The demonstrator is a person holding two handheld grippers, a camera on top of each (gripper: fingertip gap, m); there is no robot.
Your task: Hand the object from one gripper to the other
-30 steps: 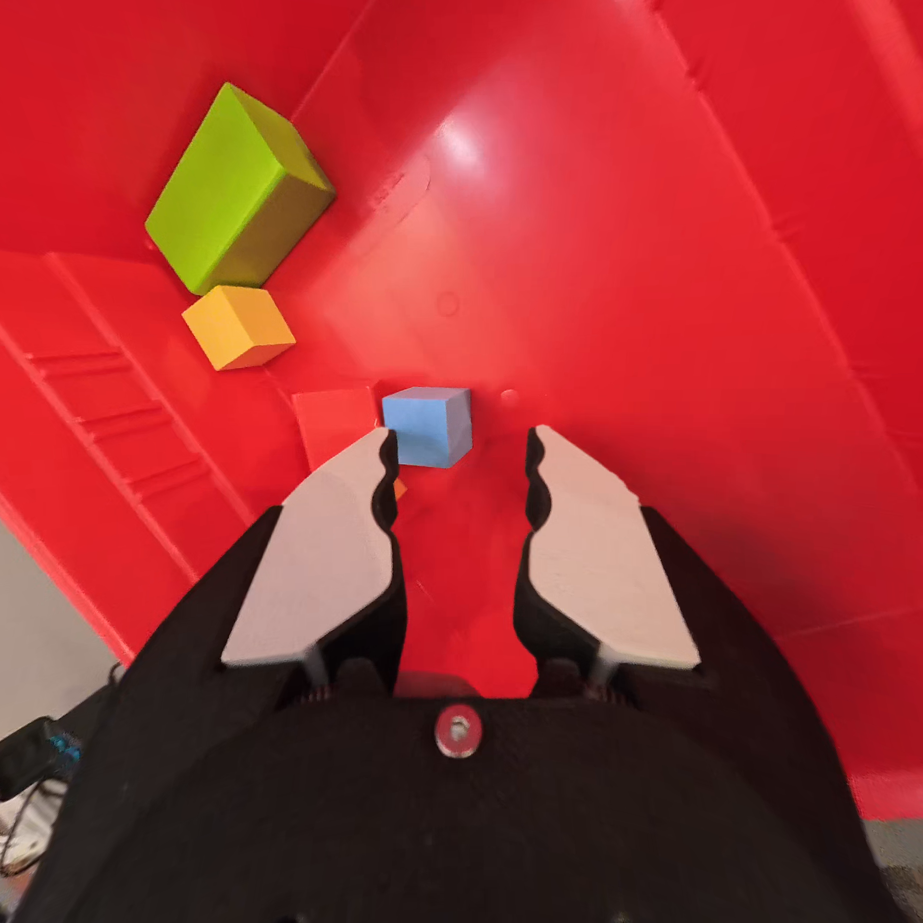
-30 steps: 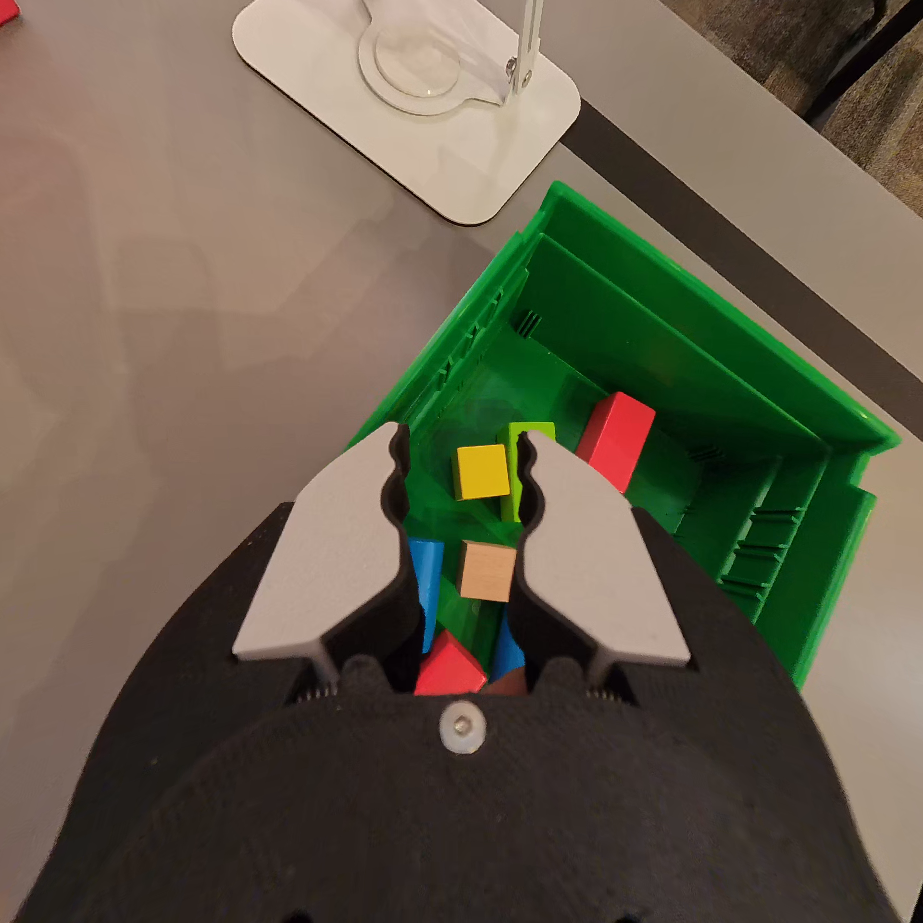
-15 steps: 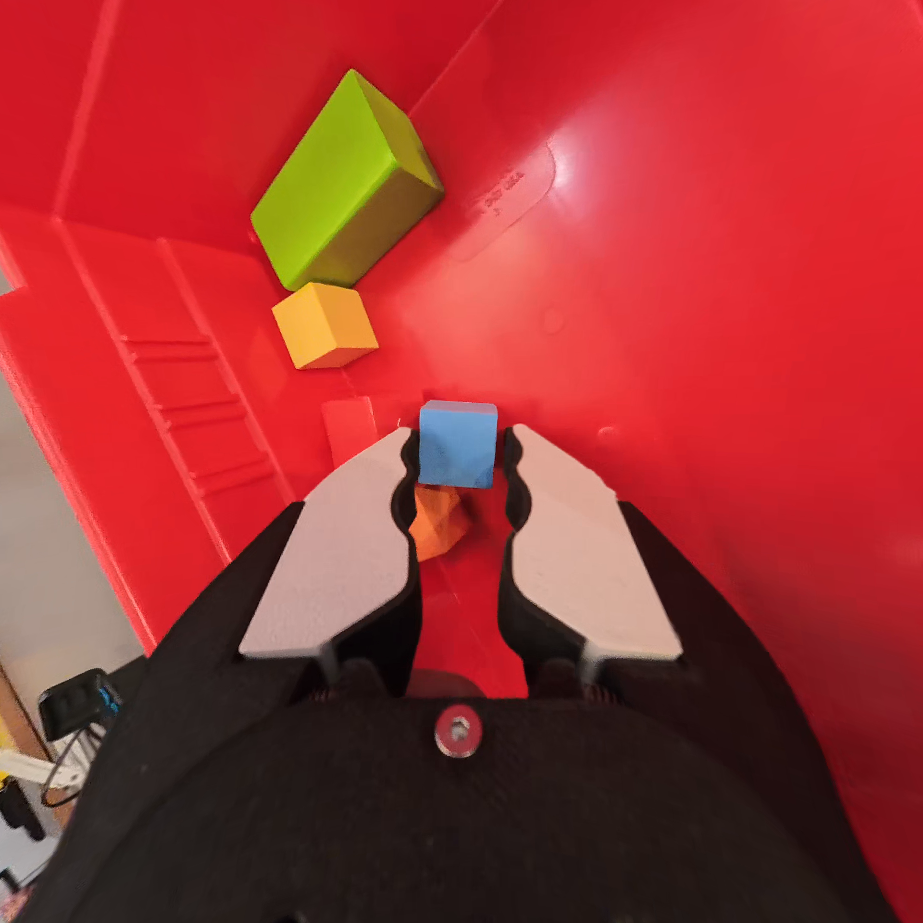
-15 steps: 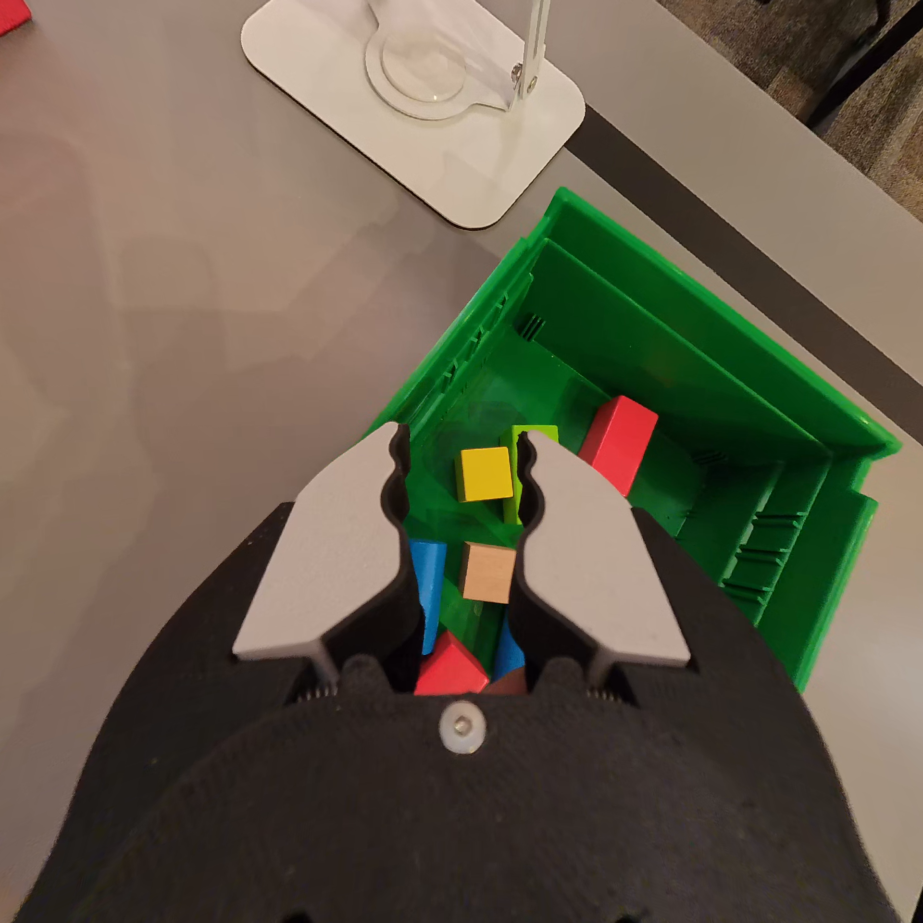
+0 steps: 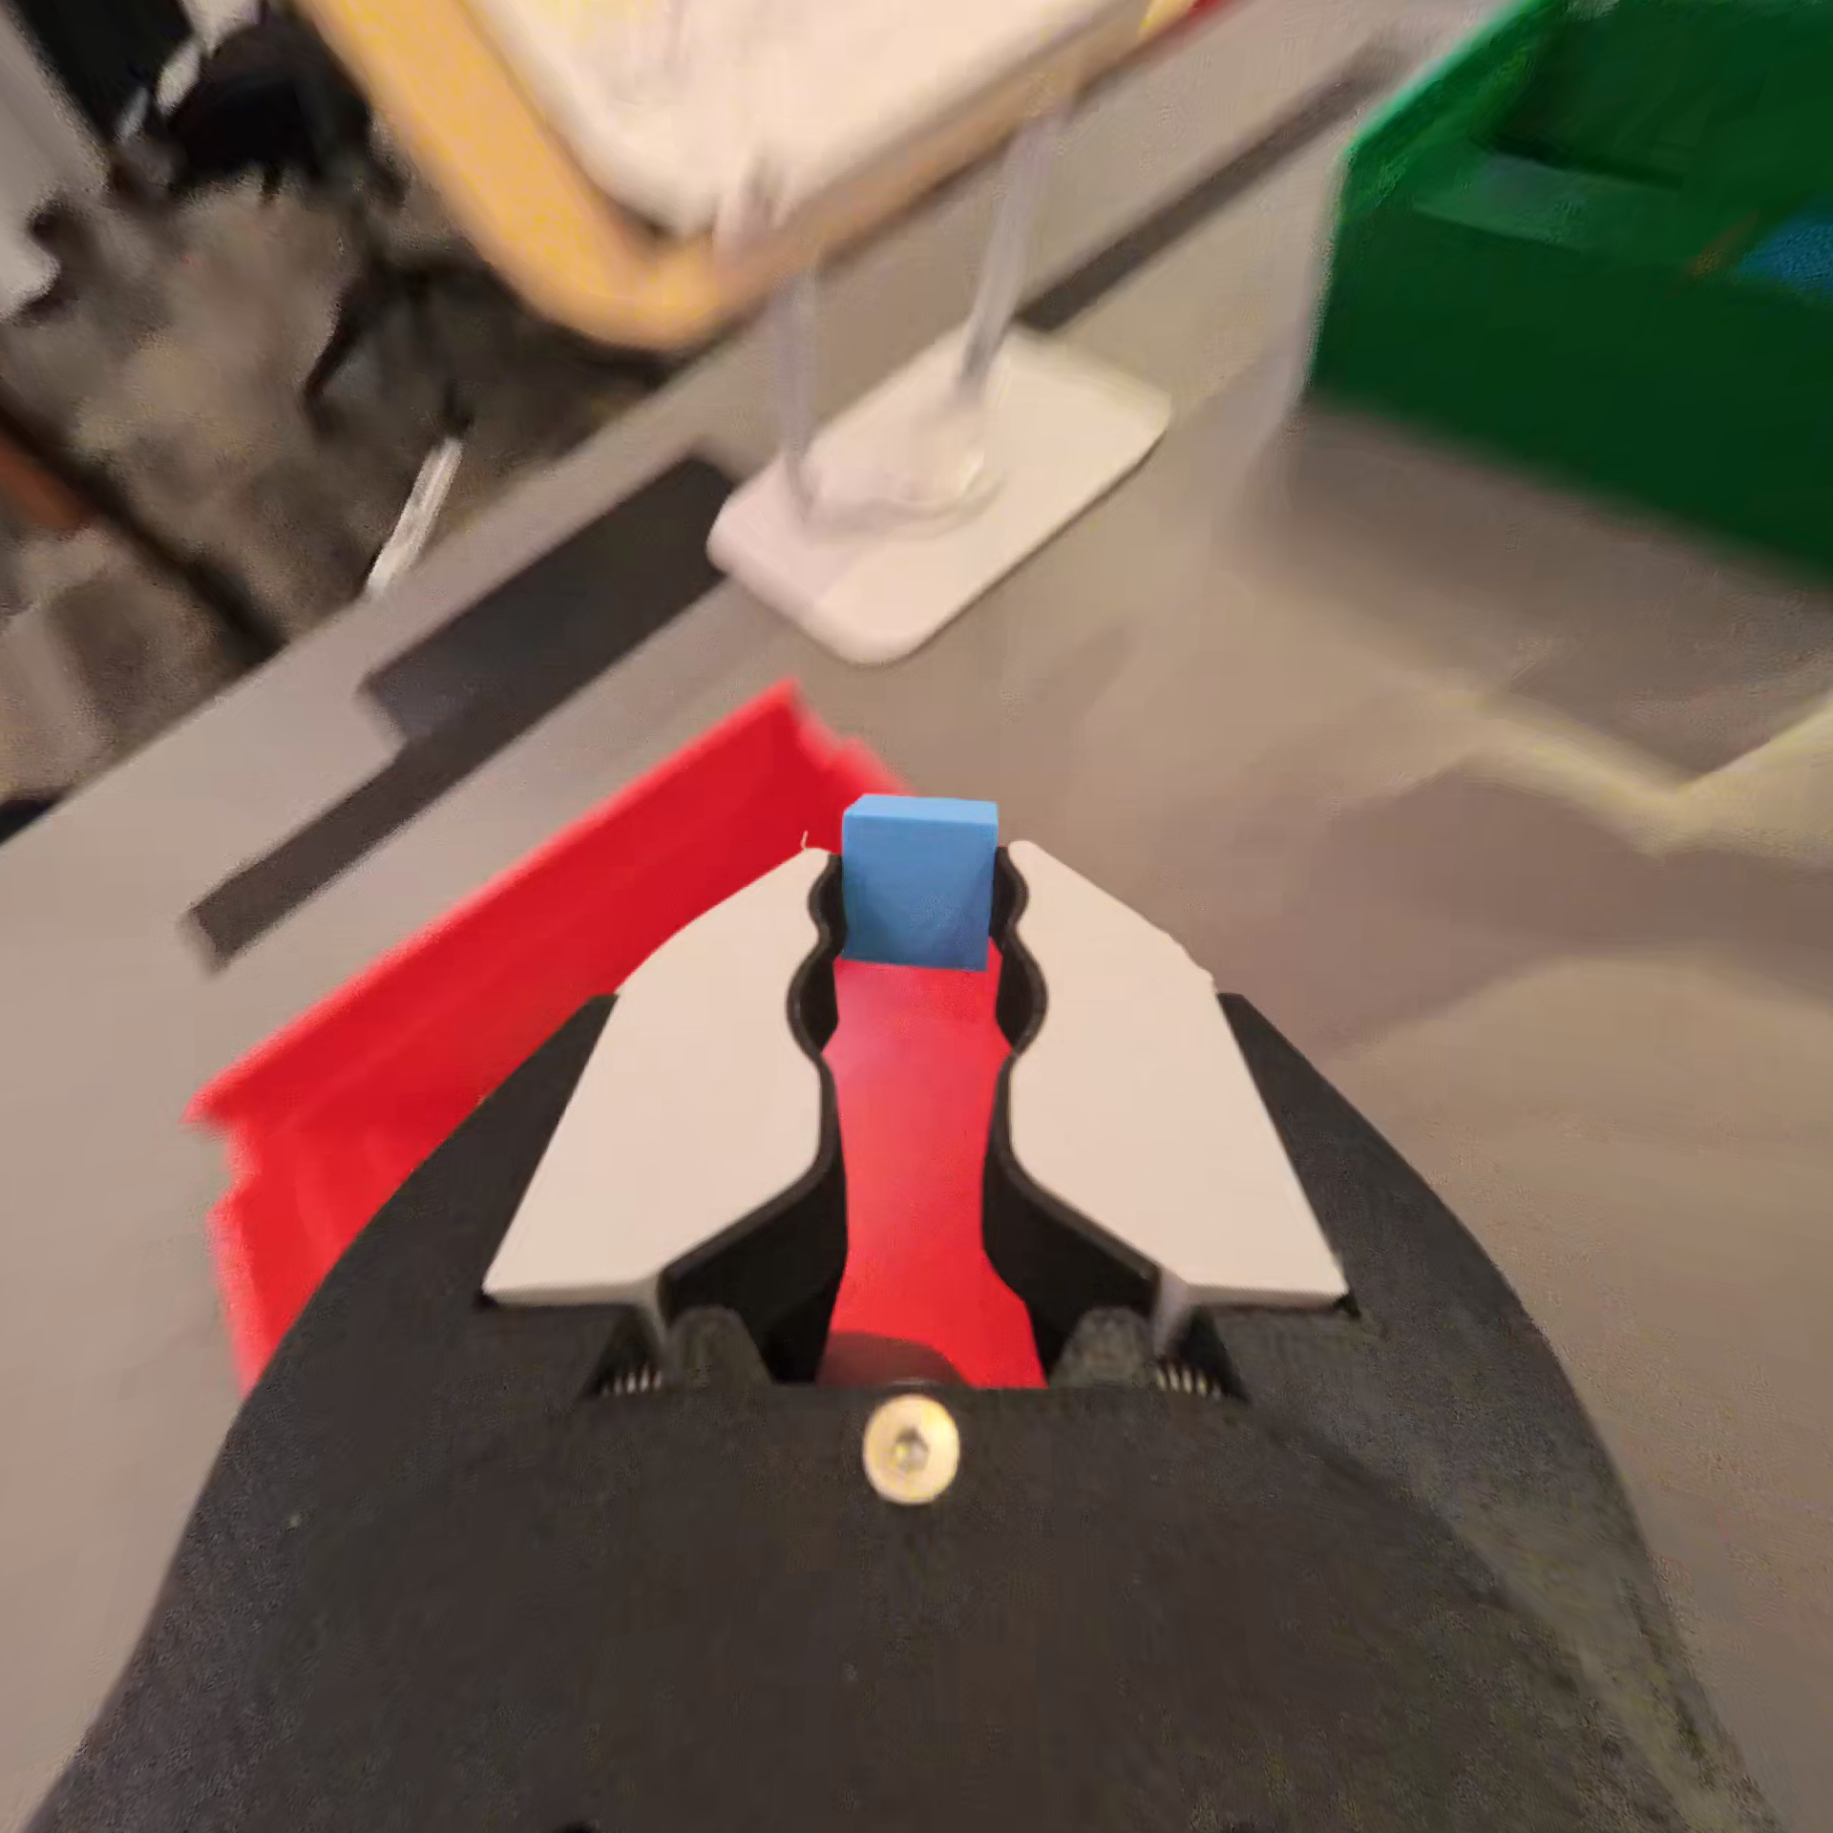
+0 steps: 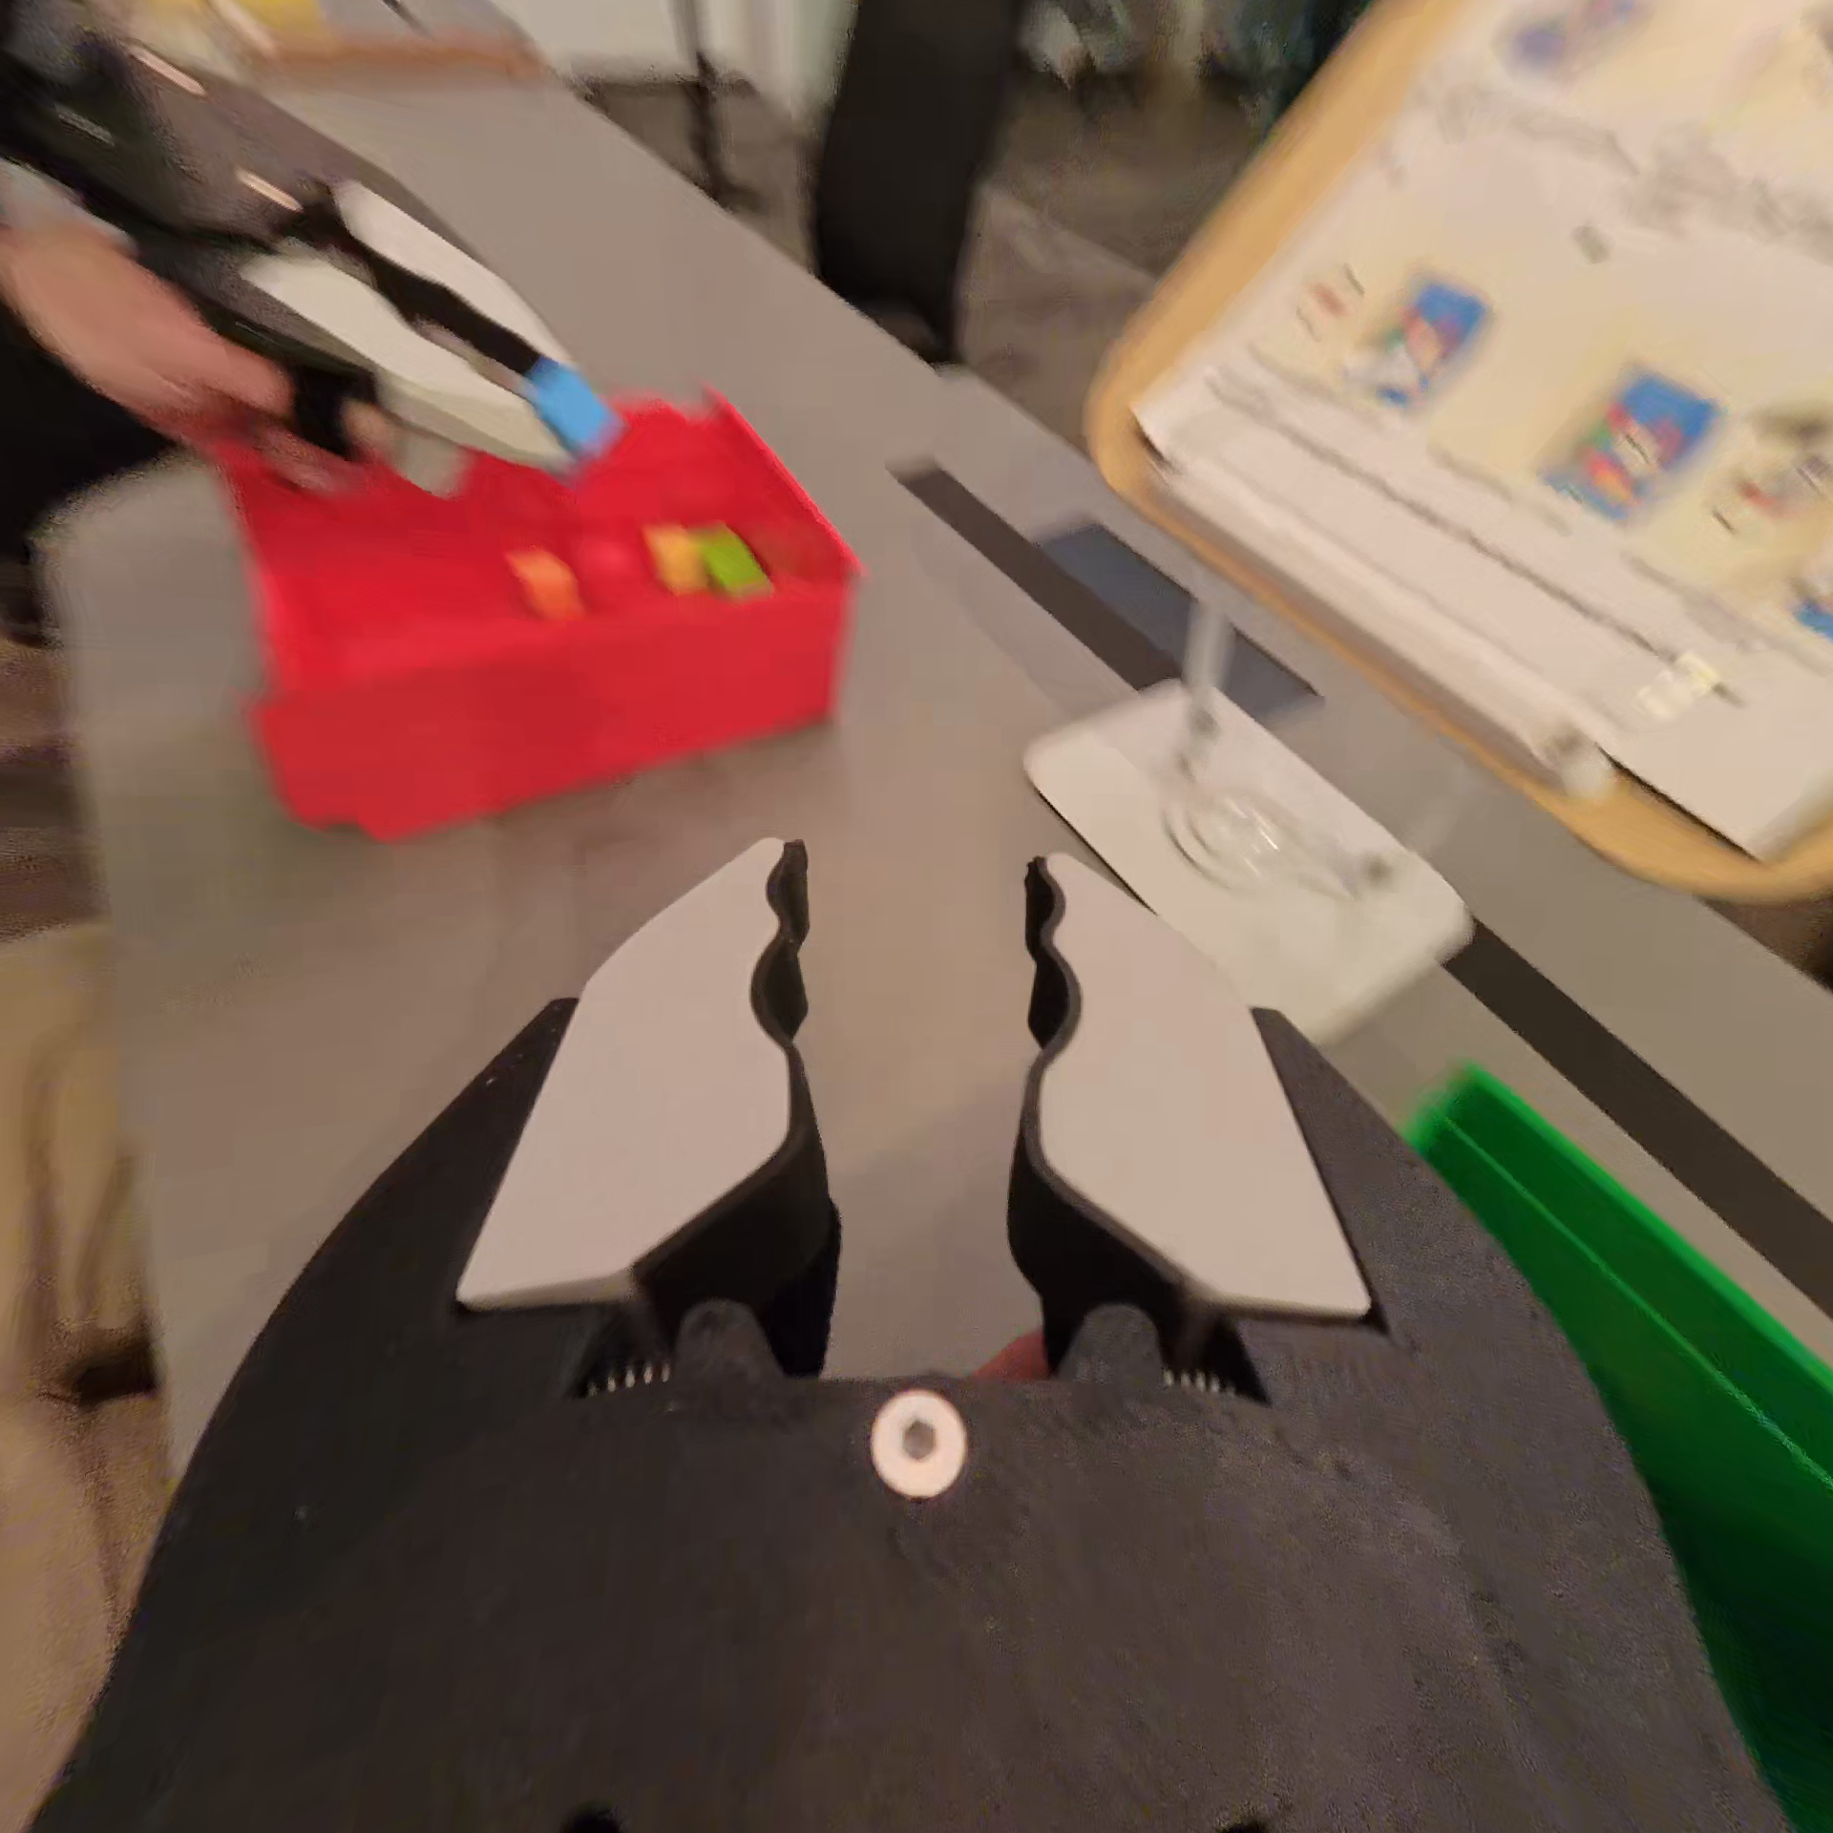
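Note:
My left gripper (image 5: 917,868) is shut on a small blue cube (image 5: 920,878) at its fingertips and holds it up above the red bin (image 5: 476,982). In the right wrist view that left gripper (image 6: 555,417) shows at the upper left with the blue cube (image 6: 573,405) in its tips, over the red bin (image 6: 555,665). My right gripper (image 6: 908,873) is open and empty above the grey table (image 6: 397,942), to the right of the red bin and well apart from the cube.
The red bin holds orange (image 6: 544,583), yellow-orange (image 6: 672,557) and green (image 6: 734,563) blocks. A green bin (image 6: 1686,1319) sits at the right, also in the left wrist view (image 5: 1587,258). A white stand base (image 6: 1250,873) carries a tilted board with papers (image 6: 1488,417). A hand (image 6: 119,327) holds the left gripper.
My left gripper closed on the blue cube and lifted it out of the red bin. My right gripper left the green bin, swung toward the red bin and opened wider.

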